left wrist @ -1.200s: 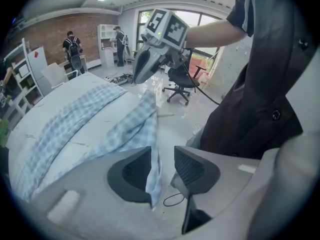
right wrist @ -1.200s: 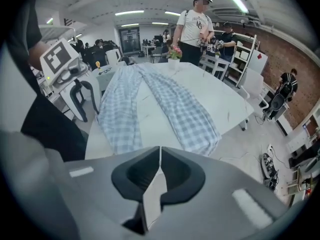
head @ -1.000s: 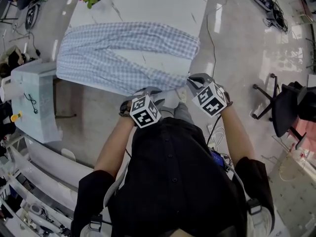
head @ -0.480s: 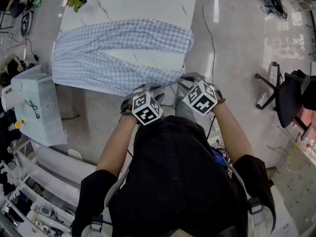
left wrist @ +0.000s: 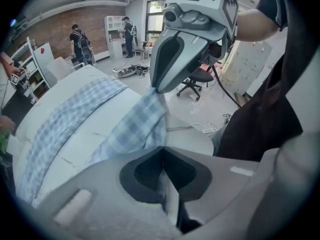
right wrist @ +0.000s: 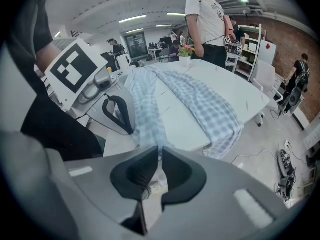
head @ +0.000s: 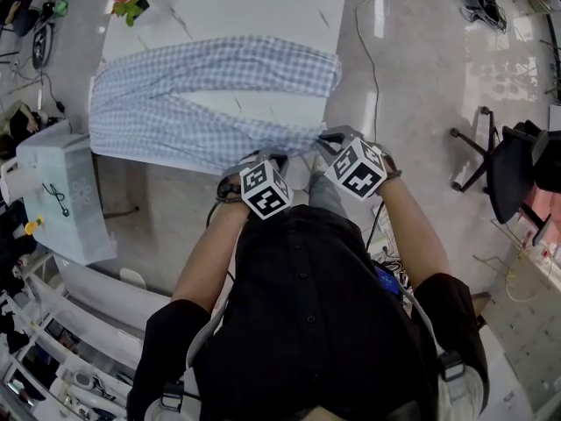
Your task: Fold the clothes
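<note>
Draping the white marble counter (head: 254, 7), blue-checked cloth trousers (head: 210, 68) are clamped at its near edge by the left claw (left wrist: 162, 151) and the right claw (right wrist: 159, 151), which has just been closing on them.

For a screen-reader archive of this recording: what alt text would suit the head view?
Seen from above, a person in a black shirt holds the left tool and right tool on the near end of blue-and-white checked trousers spread across a white marble-look table. The right tool's jaws have just been closing on the cloth.
</note>
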Tool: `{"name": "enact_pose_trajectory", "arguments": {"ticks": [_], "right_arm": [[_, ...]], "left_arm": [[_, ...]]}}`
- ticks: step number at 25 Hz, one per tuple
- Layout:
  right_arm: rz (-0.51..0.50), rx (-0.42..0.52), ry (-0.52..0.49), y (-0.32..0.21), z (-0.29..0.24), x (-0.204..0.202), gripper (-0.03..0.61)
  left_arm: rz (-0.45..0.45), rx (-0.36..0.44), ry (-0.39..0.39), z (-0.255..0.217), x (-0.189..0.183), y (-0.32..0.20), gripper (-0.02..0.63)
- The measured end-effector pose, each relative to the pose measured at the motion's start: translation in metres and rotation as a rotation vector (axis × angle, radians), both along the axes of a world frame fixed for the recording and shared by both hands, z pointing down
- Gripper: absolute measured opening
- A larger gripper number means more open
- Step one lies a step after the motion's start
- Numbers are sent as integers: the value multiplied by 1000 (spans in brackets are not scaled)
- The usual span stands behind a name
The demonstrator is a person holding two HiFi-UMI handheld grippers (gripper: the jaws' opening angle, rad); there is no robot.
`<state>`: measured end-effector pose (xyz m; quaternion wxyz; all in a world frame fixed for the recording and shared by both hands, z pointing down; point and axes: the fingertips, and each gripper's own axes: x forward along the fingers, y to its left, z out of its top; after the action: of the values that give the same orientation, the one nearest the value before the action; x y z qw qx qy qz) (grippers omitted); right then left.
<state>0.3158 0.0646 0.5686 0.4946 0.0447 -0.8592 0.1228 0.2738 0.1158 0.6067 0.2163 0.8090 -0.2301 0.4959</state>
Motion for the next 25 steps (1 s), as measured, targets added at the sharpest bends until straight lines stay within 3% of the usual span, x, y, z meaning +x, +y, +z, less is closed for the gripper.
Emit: {"name": "enact_pose_trajectory", "arguments": {"ticks": [9, 16, 22, 25], "right_arm": [[-60, 83, 39, -51, -15, 3, 29], [-125, 141, 105, -96, -5, 4, 3], [-170, 85, 88, -92, -1, -2, 8], [-154, 51, 53, -75, 0, 4, 16]], "left_arm": [[39, -67, 75, -26, 14, 14, 9], [112, -104, 78, -31, 26, 38, 9], [-33, -23, 75, -28, 18, 25, 19], [-58, -5, 84, -30, 17, 20, 37]]}}
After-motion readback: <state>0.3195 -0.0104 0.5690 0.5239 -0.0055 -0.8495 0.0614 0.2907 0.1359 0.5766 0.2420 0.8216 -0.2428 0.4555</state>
